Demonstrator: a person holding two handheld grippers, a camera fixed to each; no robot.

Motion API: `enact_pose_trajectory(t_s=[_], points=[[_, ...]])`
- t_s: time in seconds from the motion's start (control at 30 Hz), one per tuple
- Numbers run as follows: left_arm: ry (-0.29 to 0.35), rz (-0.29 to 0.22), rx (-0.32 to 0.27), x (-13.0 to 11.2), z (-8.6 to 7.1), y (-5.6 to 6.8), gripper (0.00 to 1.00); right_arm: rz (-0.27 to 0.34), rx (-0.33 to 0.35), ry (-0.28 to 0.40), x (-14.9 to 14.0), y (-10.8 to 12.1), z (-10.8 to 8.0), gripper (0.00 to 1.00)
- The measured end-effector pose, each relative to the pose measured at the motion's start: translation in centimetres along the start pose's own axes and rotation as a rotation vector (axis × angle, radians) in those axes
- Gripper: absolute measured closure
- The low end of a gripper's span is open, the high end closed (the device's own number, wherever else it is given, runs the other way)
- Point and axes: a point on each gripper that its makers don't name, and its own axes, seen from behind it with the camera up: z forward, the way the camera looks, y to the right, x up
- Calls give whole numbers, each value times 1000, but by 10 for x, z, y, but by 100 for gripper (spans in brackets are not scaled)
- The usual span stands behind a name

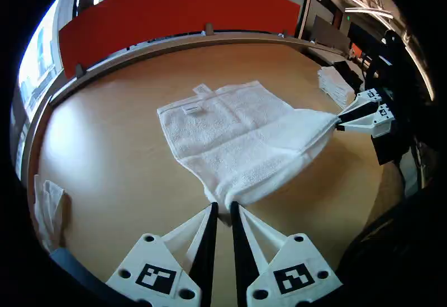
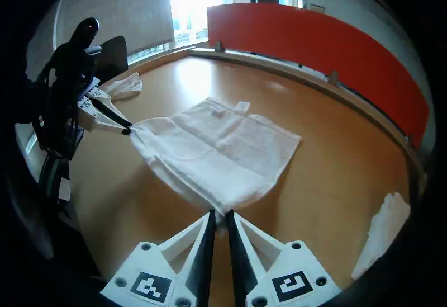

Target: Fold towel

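A white towel (image 1: 234,133) lies spread on the wooden table (image 1: 112,156), its near edge lifted off the surface. My left gripper (image 1: 224,215) is shut on the near corner of the towel. At the right of the left gripper view, my right gripper (image 1: 338,123) pinches the other lifted corner. In the right gripper view the towel (image 2: 218,145) stretches away from my right gripper (image 2: 219,220), which is shut on its corner, and my left gripper (image 2: 127,129) holds the far-left corner.
A stack of folded white towels (image 1: 335,85) sits at the table's far right. A crumpled white cloth (image 1: 49,209) lies near the left edge, seen too as the cloth (image 2: 385,231). A red divider panel (image 1: 179,16) runs along the back of the table.
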Motion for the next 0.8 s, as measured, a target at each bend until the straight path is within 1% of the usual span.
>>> enact_pose_trajectory(t_s=[0.2, 0.5, 0.6, 0.8], points=[[7, -9, -6, 11, -22, 6, 82, -7, 11, 17, 14, -8, -20, 84], [18, -24, -23, 26, -49, 17, 82, -12, 14, 31, 29, -12, -48, 84], [17, -32, -26, 28, -56, 20, 82, -11, 14, 35, 32, -12, -54, 84], [5, -44, -30, 28, -66, 26, 82, -17, 17, 34, 36, -13, -61, 84]])
